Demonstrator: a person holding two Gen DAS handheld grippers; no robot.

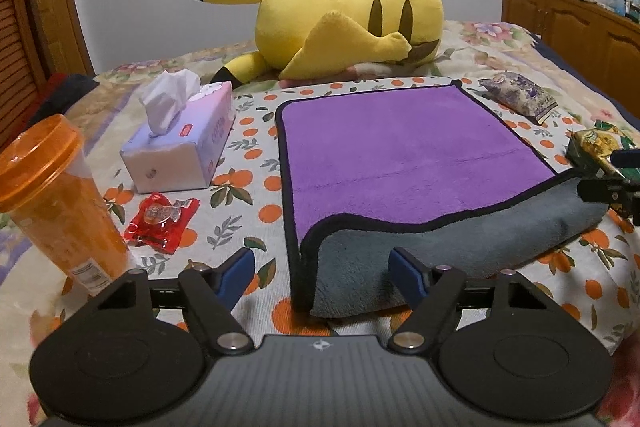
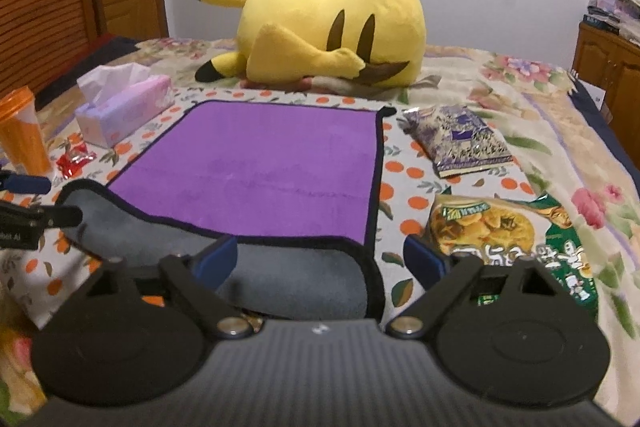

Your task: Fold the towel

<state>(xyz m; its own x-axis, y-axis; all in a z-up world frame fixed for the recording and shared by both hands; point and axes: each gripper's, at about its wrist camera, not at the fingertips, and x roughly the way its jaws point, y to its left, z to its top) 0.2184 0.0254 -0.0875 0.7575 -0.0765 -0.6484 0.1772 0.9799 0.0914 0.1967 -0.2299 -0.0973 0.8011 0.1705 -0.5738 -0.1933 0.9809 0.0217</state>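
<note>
A purple towel [image 1: 400, 151] with a grey underside and black trim lies on the orange-print cloth; its near edge is turned over, grey side up. My left gripper [image 1: 322, 273] is open at the towel's near left corner, its right finger over the grey flap, gripping nothing. In the right wrist view the same towel [image 2: 260, 163] lies ahead, and my right gripper [image 2: 320, 261] is open at its near right corner, left finger over the grey flap, right finger off the towel. Each gripper shows at the other view's edge [image 1: 612, 183] [image 2: 28, 215].
A yellow plush toy [image 1: 344, 19] lies behind the towel. A tissue box [image 1: 184, 143], red packet [image 1: 162, 219] and orange cup [image 1: 56, 203] are to the left. A purple snack bag [image 2: 460, 141] and a green chip bag [image 2: 512, 239] lie to the right.
</note>
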